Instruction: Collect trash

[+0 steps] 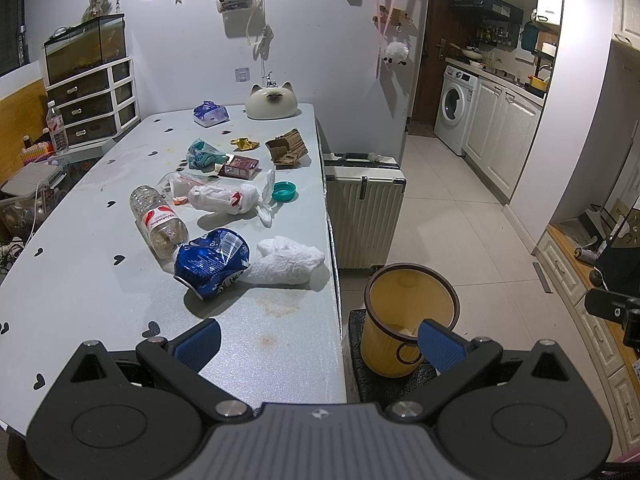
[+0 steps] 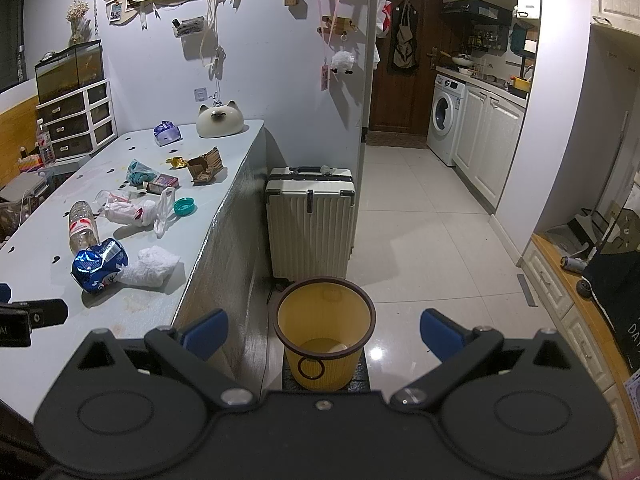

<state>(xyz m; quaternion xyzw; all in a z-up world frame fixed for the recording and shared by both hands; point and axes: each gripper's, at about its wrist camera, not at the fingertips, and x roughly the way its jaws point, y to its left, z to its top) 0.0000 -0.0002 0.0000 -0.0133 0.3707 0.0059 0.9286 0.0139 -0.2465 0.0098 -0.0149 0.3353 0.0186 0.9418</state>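
Note:
Trash lies on the pale table (image 1: 80, 288): a crushed blue can (image 1: 212, 260), a crumpled white tissue (image 1: 290, 260), a clear plastic bottle (image 1: 158, 220), a white plastic bag (image 1: 228, 198), a teal lid (image 1: 285, 191), a torn cardboard box (image 1: 287, 147). A yellow bin (image 1: 408, 316) stands on the floor by the table's corner. My left gripper (image 1: 320, 344) is open and empty above the table's near edge. My right gripper (image 2: 324, 334) is open and empty above the bin (image 2: 324, 332). The can (image 2: 100, 266) and tissue (image 2: 154, 266) lie to its left.
A cream suitcase (image 2: 310, 220) stands behind the bin against the table's side. A cat-shaped ceramic (image 1: 271, 101) and a purple tissue pack (image 1: 210, 114) sit at the table's far end. A drawer unit (image 1: 92, 100) stands at the left. Tiled floor (image 2: 420, 240) leads to the kitchen.

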